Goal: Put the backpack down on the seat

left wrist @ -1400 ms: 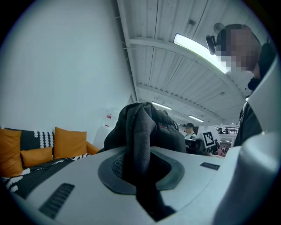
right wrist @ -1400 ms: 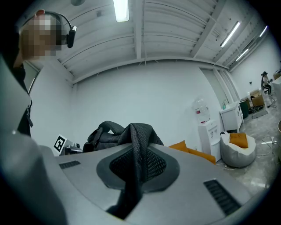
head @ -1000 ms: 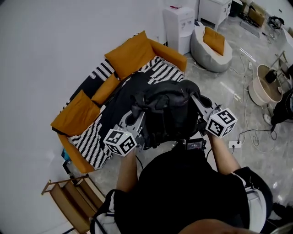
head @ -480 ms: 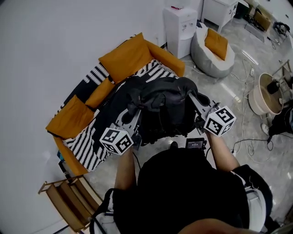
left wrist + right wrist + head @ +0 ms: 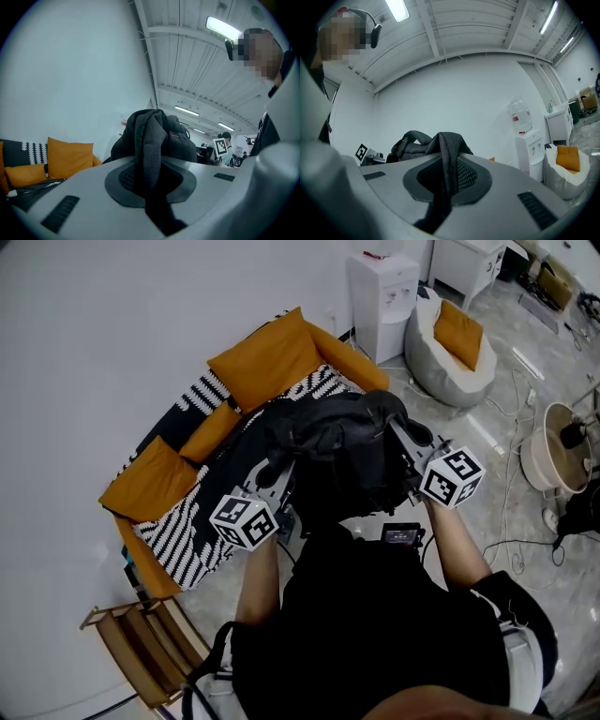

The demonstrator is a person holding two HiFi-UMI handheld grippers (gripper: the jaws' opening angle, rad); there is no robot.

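Observation:
A black backpack [image 5: 342,451] hangs in the air in front of me, held up between both grippers above the near edge of the sofa seat [image 5: 202,521]. My left gripper [image 5: 274,472] is shut on a black mesh shoulder strap [image 5: 151,145] that runs up between its jaws. My right gripper [image 5: 397,431] is shut on the other mesh strap [image 5: 447,161]. In the left gripper view the bag's bulk [image 5: 173,140] rises behind the jaws. The sofa has a black-and-white patterned seat and orange cushions [image 5: 258,357].
A white water dispenser [image 5: 382,292] and a grey beanbag with an orange cushion [image 5: 450,352] stand right of the sofa. A wooden rack [image 5: 141,648] is at the lower left. Cables and a power strip lie on the floor [image 5: 511,493] at right.
The backpack and both grippers have shifted slightly up and toward the sofa in the head view. Both grips on the straps are unchanged.

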